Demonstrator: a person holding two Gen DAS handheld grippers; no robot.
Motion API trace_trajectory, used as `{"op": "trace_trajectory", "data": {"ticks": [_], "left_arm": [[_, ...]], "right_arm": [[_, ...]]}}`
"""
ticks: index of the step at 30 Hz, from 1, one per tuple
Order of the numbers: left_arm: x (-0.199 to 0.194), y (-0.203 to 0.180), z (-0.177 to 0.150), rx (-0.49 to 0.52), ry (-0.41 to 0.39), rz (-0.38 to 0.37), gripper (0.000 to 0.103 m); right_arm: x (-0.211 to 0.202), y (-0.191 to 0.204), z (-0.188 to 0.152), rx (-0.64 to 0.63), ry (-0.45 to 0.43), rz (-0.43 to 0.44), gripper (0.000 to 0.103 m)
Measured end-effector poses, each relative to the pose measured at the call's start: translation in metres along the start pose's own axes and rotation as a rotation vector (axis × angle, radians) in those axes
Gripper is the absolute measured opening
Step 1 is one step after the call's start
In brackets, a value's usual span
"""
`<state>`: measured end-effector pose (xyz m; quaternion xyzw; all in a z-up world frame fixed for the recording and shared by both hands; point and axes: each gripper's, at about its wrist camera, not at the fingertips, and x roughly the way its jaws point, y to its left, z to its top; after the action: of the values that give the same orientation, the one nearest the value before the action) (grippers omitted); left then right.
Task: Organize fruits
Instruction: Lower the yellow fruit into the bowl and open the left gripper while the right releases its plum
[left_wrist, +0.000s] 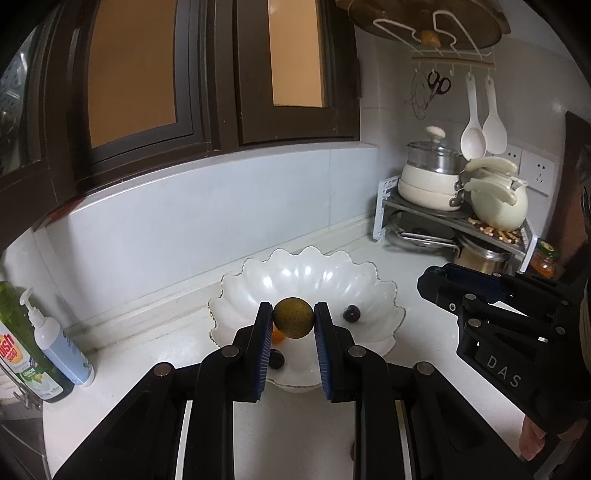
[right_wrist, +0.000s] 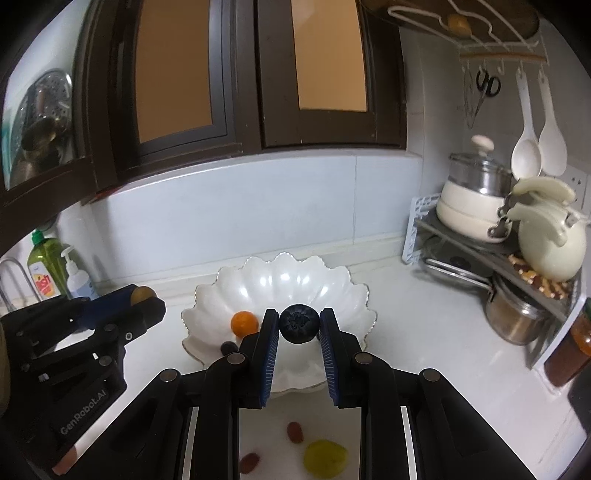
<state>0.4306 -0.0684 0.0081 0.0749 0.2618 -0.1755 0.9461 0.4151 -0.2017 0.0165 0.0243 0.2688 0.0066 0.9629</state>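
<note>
While poised over the scalloped white bowl (left_wrist: 373, 291): left gripper (left_wrist: 293, 319) clamped on a speckled brown round fruit (left_wrist: 293, 317) at its fingertips; right gripper (right_wrist: 298, 325) pinching a dark blueberry (right_wrist: 298, 324); orange fruit (right_wrist: 244, 323) lying inside, left of the blueberry

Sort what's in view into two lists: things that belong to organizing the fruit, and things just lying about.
Job in hand:
- brown speckled fruit, gripped by left gripper
- blueberry, gripped by right gripper
- white scalloped bowl
- orange fruit in the bowl
- yellow-green fruit on the counter

Lying about:
- dish soap
- cream kettle
- scissors
</note>
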Motion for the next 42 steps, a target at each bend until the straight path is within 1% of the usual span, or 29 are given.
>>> {"op": "trace_trajectory", "data": {"ticks": [7, 13, 19, 27, 35, 42], "left_arm": [[0.025, -0.001, 0.006, 0.004, 0.045, 0.005, 0.023], [0.052, -0.004, 0.004, 0.009, 0.091, 0.021, 0.023], [0.077, -0.006, 0.000, 0.004, 0.142, 0.026, 0.023], [0.111, -0.005, -0.003, 0.004, 0.216, 0.033, 0.023], [0.135, -0.001, -0.010, -0.007, 0.268, 0.035, 0.023], [0.151, -0.005, -0.015, 0.007, 0.316, 0.035, 0.023]], "right_arm": [[0.029, -0.009, 0.002, 0.021, 0.066, 0.003, 0.024], [0.054, -0.018, 0.001, 0.031, 0.124, -0.008, 0.024], [0.075, -0.024, 0.000, 0.012, 0.167, -0.020, 0.024], [0.101, -0.030, 0.001, -0.011, 0.230, -0.014, 0.024], [0.128, -0.030, -0.004, -0.044, 0.303, 0.004, 0.024], [0.144, -0.031, -0.011, -0.051, 0.360, 0.013, 0.024]]}}
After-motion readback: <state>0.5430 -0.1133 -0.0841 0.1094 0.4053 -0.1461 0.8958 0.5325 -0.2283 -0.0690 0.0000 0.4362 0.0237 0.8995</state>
